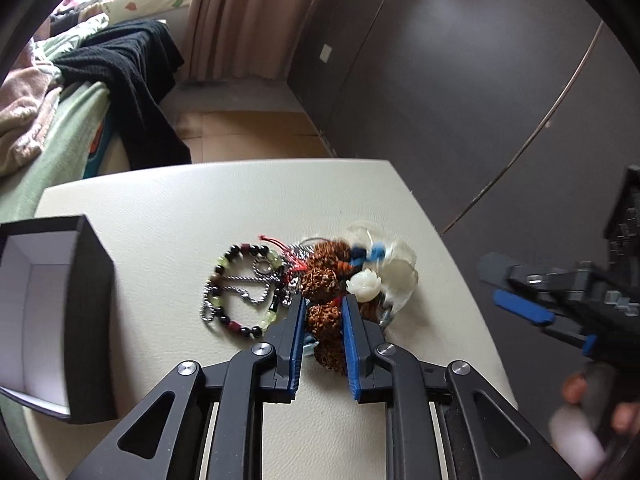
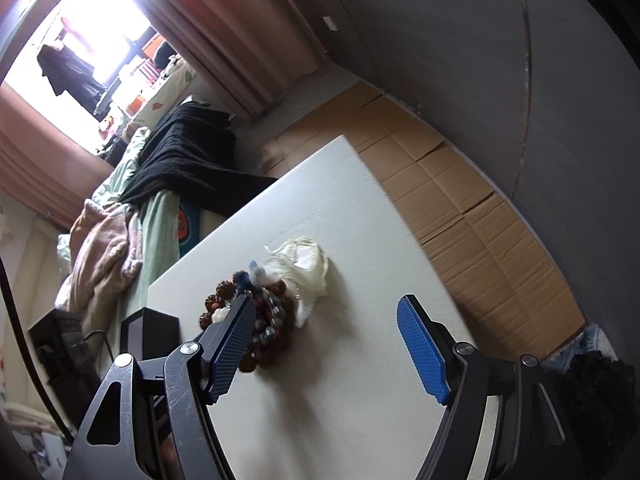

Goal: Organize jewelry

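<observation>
A heap of jewelry lies on the white table (image 1: 168,216). My left gripper (image 1: 323,302) is shut on a brown rough-bead bracelet (image 1: 325,280) with a white flower bead (image 1: 363,285). Beside it lie a dark and green bead bracelet (image 1: 224,292), a silver chain (image 1: 244,284) and a clear plastic bag (image 1: 396,268). An open black box with a white inside (image 1: 48,312) stands at the left. My right gripper (image 2: 326,306) is open and empty above the table, to the right of the heap (image 2: 264,320); it also shows in the left wrist view (image 1: 516,292).
A bed with a black garment (image 1: 132,80) and pink and green bedding (image 1: 36,120) stands beyond the table's left side. Cardboard sheets (image 2: 460,200) cover the floor by a dark wall (image 1: 460,80). The plastic bag (image 2: 304,264) lies past the heap.
</observation>
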